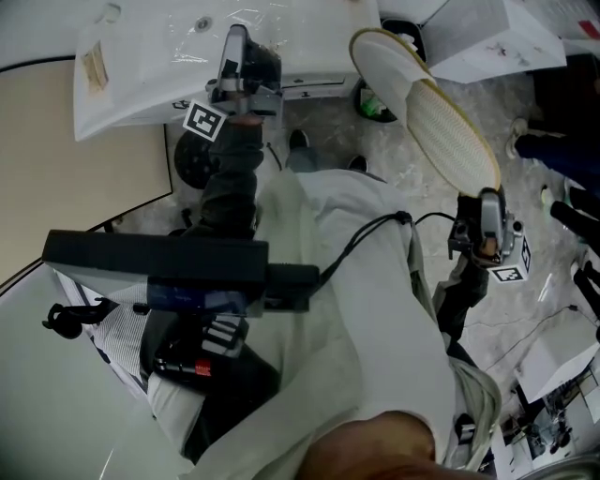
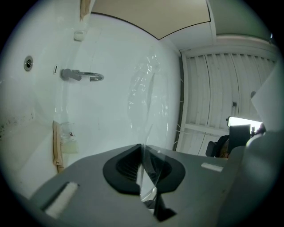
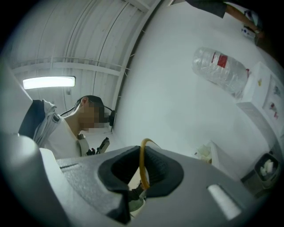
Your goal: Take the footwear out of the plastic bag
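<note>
A pale slipper (image 1: 441,112) with a ribbed cream sole hangs in the air at the upper right of the head view. My right gripper (image 1: 487,195) is shut on its lower end. In the right gripper view only the slipper's thin yellowish edge (image 3: 141,162) shows, pinched in the right gripper (image 3: 142,153). My left gripper (image 1: 236,39) reaches over the white table (image 1: 141,84) and is shut on the clear plastic bag (image 1: 220,23). In the left gripper view the bag's film (image 2: 144,88) rises from the closed left gripper (image 2: 143,148). The slipper is clear of the bag.
A white box (image 1: 506,37) lies at the top right, and a beige tabletop (image 1: 56,169) is on the left. A black bar (image 1: 155,258) crosses in front of my body. The right gripper view shows a water bottle (image 3: 219,71) and a seated person (image 3: 77,128).
</note>
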A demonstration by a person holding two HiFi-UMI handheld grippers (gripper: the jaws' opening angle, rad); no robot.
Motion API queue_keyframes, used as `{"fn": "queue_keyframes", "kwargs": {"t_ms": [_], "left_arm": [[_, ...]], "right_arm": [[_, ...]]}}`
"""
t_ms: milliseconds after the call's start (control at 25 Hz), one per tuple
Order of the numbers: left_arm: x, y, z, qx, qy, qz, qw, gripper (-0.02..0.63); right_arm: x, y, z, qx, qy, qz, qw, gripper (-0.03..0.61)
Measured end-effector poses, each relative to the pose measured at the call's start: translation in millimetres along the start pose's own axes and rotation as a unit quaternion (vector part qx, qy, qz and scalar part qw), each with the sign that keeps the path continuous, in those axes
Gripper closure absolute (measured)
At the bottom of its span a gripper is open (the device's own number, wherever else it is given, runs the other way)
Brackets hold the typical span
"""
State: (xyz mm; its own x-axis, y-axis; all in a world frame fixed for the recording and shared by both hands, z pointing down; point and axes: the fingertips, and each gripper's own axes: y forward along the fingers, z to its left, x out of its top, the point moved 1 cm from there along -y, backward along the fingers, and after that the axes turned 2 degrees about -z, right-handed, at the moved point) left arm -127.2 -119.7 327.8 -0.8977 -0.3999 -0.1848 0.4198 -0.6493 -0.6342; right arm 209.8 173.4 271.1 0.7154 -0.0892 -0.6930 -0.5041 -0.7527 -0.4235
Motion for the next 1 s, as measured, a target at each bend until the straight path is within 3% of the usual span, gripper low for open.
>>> {"fn": "queue_keyframes", "kwargs": {"t_ms": [240, 520, 720, 1000], "left_arm": [[-7.6, -8.5, 24.1, 0.013, -0.026, 0.010, 0.9995, 0.621], [-33.5, -12.6, 35.6, 0.021, -0.043, 0.057, 0.9972, 0.621], [-64.3, -10.8, 46.7, 0.007, -0.100, 0.078, 0.9919, 0.621], [-79.2, -2.2, 44.2, -0.006, -0.170, 0.099, 0.9804, 0.621]], "right_arm": [[24.1, -11.9, 9.4, -0.016, -0.037, -0.028, 0.999, 0.545], [49.7, 11.8, 19.8, 0.016, -0.056, -0.076, 0.995, 0.545], [41.2, 56.0, 7.7, 0.075, -0.035, -0.097, 0.992, 0.545], [11.2, 130.5, 3.4, 0.145, 0.035, -0.108, 0.983, 0.545]]}}
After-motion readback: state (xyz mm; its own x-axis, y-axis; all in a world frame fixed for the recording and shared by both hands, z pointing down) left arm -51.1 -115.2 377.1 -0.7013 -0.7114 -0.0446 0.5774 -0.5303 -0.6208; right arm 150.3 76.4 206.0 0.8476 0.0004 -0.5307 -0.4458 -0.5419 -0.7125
